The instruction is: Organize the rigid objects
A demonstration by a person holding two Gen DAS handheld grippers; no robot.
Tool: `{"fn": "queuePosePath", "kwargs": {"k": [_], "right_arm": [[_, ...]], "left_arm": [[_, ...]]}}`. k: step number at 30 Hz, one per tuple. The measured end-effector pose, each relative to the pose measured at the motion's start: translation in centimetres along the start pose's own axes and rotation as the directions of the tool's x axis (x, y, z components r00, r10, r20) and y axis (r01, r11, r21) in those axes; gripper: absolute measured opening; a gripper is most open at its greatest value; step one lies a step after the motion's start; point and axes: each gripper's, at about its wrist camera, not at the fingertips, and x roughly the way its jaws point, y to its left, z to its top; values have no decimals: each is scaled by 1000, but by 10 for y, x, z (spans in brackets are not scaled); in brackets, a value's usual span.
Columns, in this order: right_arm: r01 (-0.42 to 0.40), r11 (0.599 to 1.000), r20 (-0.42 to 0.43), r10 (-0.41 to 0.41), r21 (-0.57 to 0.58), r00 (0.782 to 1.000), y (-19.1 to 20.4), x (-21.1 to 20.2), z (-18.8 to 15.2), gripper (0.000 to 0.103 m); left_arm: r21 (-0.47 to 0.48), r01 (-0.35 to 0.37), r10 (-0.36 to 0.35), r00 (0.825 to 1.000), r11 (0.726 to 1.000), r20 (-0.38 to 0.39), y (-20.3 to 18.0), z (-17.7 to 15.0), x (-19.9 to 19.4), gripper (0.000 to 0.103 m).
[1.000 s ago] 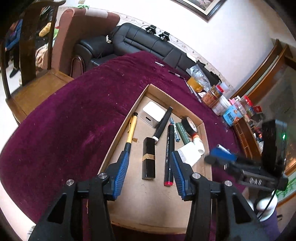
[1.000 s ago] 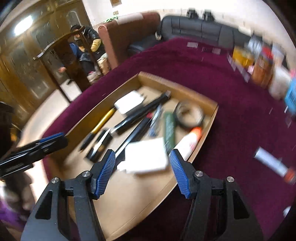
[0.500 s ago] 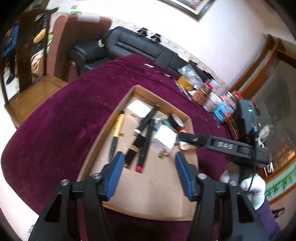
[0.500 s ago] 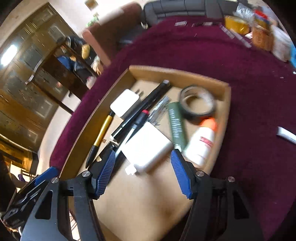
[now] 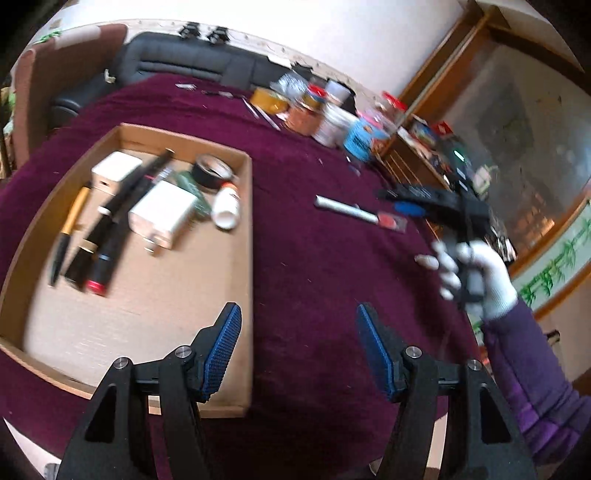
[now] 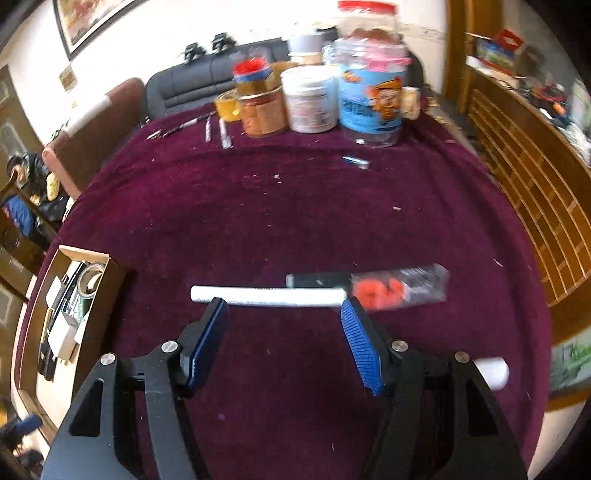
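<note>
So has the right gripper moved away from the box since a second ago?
Yes. The right gripper hung over the cardboard box before; the box now sits at the far left of its view, and the gripper faces a white tube on the purple cloth.

far beyond the tool: jars and tubs [image 6: 314, 99] grouped at the table's [image 6: 295, 206] back edge, black sofa [image 6: 192, 88] behind, framed picture [image 6: 88, 22] upper left.

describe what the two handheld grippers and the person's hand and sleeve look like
Both the left gripper and the right gripper have black angular frames with silver bolt heads, and blue ribbed pads line their jaws. The hand on the right gripper's dark handle wears a white knit glove, with a purple sleeve behind it.
</note>
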Motion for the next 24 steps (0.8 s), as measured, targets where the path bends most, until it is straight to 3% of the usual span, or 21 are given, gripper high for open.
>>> {"fn": "queuePosePath", "kwargs": {"k": [3, 6, 9, 11, 12, 14, 16, 19, 24], "right_arm": [[63, 998, -25, -62, 11, 998, 5, 29, 10, 62], [38, 998, -26, -37, 53, 999, 4, 48, 11, 66], [-63, 997, -115, 69, 49, 991, 16, 50, 8, 72], [-171, 980, -235, 191, 103, 953, 20, 57, -6, 76], [-160, 984, -219, 174, 78, 960, 24, 52, -9, 73], [-212, 974, -266, 227, 83, 937, 29, 44, -21, 73], [-239, 967, -225, 252, 85, 941, 30, 28, -27, 73], [-185, 983, -177, 185, 16, 967, 35, 3, -36, 73], [-166, 986, -166, 162, -14, 973, 33, -4, -56, 73]], "left_arm": [[28, -9, 9, 1000, 1000, -20, -15, -3, 1, 59], [47, -28, 29, 999, 999, -17, -22, -4, -5, 59], [41, -39, 40, 999, 998, -15, -19, -2, -4, 59], [21, -24, 24, 999, 1000, -27, -16, -2, 1, 59], [12, -9, 9, 999, 1000, -37, -16, -3, 4, 59], [10, 18, -18, 998, 1000, -57, -18, -7, 9, 59], [23, 30, -29, 997, 999, -68, -22, -11, 12, 59], [29, 41, -38, 997, 999, -73, -25, -14, 10, 59], [32, 46, -44, 997, 998, -68, -27, -15, 7, 59]]}}
